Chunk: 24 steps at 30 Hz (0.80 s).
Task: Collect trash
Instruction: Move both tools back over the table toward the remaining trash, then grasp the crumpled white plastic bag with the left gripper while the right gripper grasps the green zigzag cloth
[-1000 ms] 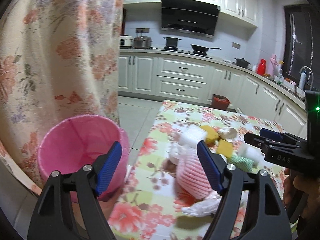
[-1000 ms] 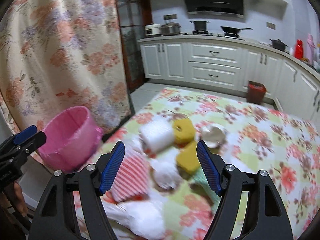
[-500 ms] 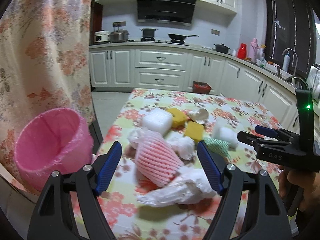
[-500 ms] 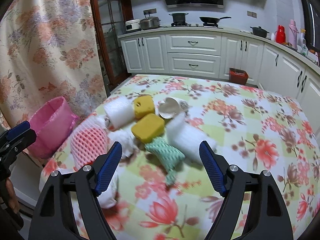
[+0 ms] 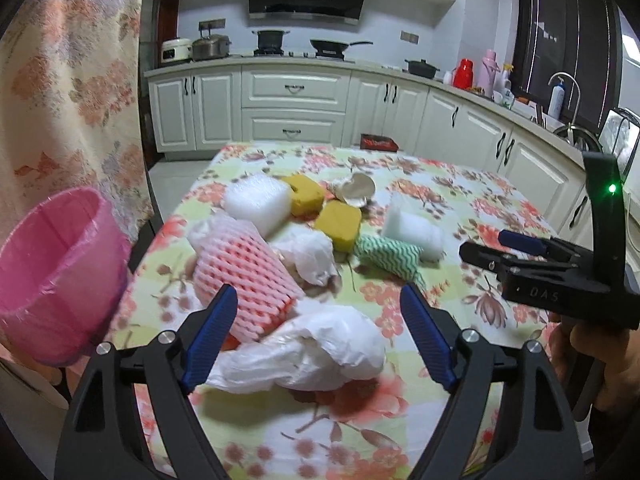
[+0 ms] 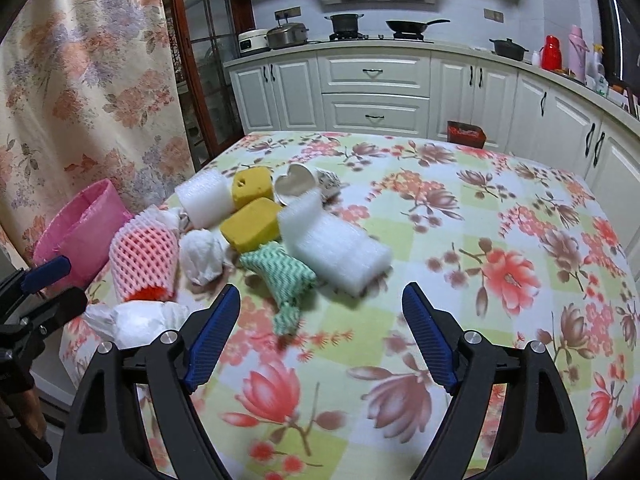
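Note:
A pile of trash lies on the flowered tablecloth [image 6: 500, 216]: a pink foam net [image 5: 244, 272], a white plastic bag [image 5: 312, 348], a crumpled tissue [image 6: 200, 256], two yellow sponges [image 6: 252, 228], a green zigzag cloth [image 6: 280, 276], white foam blocks [image 6: 336, 248] and a tipped white cup [image 6: 298, 188]. A pink-lined bin [image 5: 52, 272] stands off the table's left edge. My left gripper [image 5: 320, 316] hovers over the plastic bag, jaws opening, pads touching nothing. My right gripper [image 6: 320, 312] hangs just short of the green cloth, jaws opening, nothing between them.
A flowered curtain [image 5: 68, 92] hangs at the left behind the bin. White kitchen cabinets [image 6: 376, 92] line the back and right walls. A small red bin [image 6: 466, 134] stands on the floor past the table's far edge.
Both grippers have swung right and down from the bin toward the trash pile, which now looks larger and nearer. Both pairs of jaws stand wider.

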Tool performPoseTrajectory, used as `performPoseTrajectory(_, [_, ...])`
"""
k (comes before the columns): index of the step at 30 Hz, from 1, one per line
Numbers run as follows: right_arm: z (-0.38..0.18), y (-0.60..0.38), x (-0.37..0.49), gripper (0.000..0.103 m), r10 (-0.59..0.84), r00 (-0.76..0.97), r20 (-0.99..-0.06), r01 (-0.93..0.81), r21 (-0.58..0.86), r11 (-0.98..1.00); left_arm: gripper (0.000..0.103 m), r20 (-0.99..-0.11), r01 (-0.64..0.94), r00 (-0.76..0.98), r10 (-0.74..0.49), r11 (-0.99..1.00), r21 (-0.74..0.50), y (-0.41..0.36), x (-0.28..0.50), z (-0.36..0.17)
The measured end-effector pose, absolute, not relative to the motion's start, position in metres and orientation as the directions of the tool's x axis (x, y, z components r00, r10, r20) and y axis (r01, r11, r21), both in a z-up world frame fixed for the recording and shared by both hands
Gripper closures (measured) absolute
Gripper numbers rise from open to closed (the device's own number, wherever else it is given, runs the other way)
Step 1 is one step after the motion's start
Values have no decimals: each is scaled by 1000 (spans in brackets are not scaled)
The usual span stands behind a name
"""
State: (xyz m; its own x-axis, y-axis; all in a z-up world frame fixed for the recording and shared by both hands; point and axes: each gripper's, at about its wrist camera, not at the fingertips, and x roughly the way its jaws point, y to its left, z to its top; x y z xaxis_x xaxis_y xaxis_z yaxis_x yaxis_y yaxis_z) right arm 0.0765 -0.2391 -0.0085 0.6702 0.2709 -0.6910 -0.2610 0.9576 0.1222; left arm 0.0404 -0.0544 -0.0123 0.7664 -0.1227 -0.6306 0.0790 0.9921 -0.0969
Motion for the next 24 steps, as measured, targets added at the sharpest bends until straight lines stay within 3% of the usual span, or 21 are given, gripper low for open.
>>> performPoseTrajectory(6, [-16,-248,82,24,270,661,-701,-253,131,959,18,-675,81,728,-120,993,-89,-65,49,-33])
performPoseTrajectory(20, [-34,-237,99,24,291,623,-726,-279,142,950,20,-782,60,619,-76,997,-49,-72,70,-81])
performPoseTrajectory(22, [-35,-233,102,24,295,618,-729,-286,142,948,39,-789,58,610,-74,997,-49,-70,72,-84])
performPoseTrajectory(24, [-37,-229,105,24,300,612,-732,-294,141,945,49,-794,56,604,-76,997,-53,-66,75,-86])
